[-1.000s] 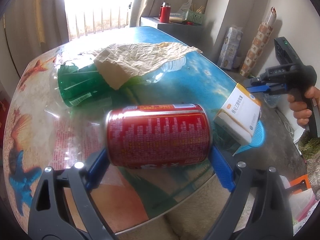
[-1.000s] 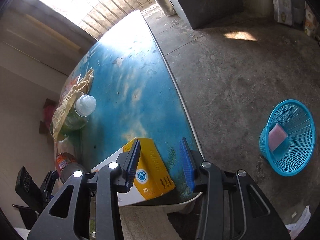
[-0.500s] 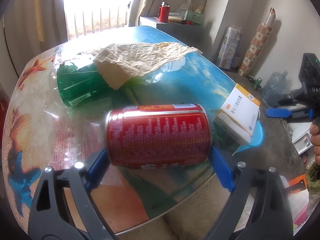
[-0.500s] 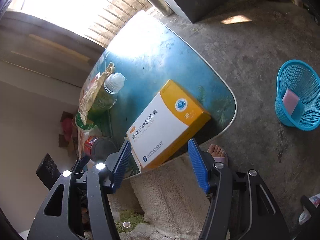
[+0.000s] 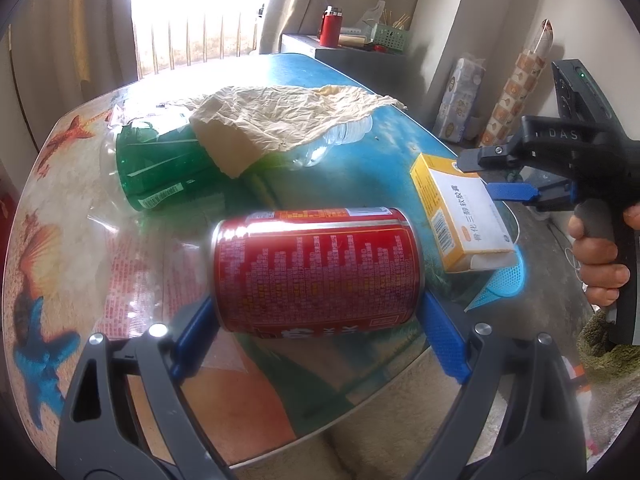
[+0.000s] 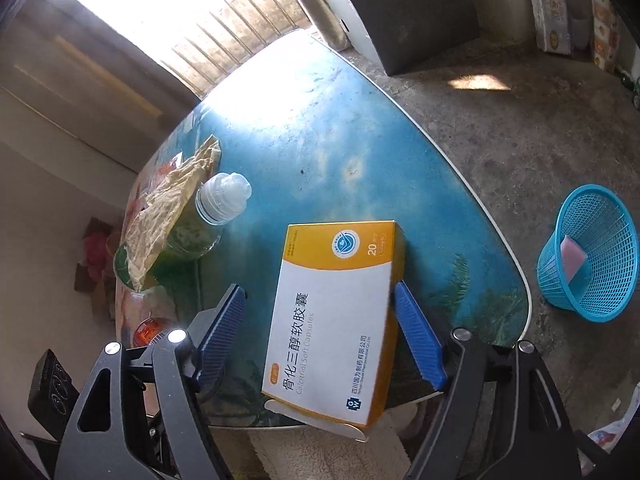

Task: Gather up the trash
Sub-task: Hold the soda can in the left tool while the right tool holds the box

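Straddling the white-and-orange cardboard medicine box [image 6: 336, 320], the right tool [image 6: 320, 340] has just been widening its jaws; the blue pads stand clear on either side of the box, gripping nothing. That box lies flat near the right, near edge of the glass-topped sea-print surface [image 6: 320, 140], one corner overhanging the rim. The left tool [image 5: 320, 334] is clenched on the red drink can [image 5: 316, 272], lying sideways between its pads low over the near part of the surface. Judging by this, the step in hand is picking up the box, with the can already collected. Next, the right tool needs to settle lower, close on the box's long sides, then carry it to the blue mesh plastic basket [image 6: 592, 256] on the concrete floor at right, which already holds a pink item. Room that way is open. Farther left, a green plastic bottle [image 5: 160, 168] under crumpled beige paper [image 5: 280, 120] waits, well apart from both tools.
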`<state>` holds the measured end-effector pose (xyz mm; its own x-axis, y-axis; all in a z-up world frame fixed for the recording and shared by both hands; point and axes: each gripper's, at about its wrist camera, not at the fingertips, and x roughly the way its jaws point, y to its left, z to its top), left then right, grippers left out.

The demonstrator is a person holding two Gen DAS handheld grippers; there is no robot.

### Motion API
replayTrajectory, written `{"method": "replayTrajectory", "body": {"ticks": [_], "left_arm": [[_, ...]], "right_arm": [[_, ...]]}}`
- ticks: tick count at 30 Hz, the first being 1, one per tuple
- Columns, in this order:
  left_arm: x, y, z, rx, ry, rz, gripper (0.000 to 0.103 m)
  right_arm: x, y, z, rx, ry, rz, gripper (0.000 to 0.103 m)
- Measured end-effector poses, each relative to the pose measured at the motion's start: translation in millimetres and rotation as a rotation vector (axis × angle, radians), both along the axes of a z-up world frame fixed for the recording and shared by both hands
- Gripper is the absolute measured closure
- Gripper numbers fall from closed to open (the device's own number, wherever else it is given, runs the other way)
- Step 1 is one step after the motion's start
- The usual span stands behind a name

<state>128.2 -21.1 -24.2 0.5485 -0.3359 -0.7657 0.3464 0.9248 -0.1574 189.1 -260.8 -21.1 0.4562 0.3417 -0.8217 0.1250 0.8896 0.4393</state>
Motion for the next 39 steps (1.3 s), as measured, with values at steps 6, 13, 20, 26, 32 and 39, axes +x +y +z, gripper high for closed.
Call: {"method": "replayTrajectory", "body": {"ticks": [6,13,20,26,32,39], "left_arm": [[-2,-2,-1,-0.004,0.0,-0.001,0.016],[-1,0,-1,-0.008,0.0,-0.003,0.016],[0,-1,-1,0.0,-0.002,0.006,0.016],[2,-6,0,0.015,-0.001,0.007,0.016],[4,-9,1,0.028,-0.002,0.009,0.016],[5,-10,1,0.029,0.002,0.016,0.016]], "right_arm": [[-4,42,1,-0.216,-0.008,0.127,0.025],[-19,65,-6,-0.343,-0.003,0.225,0.025],[-30,70,-10,-0.372,-0.006,0.253,0.025],[-36,58,-8,-0.412,-0.014,0.241,0.027],[-37,44,-4,-0.353,-0.044,0.234,0.027],[-36,52,-9,-0.394,-0.072,0.264,0.027]]}}
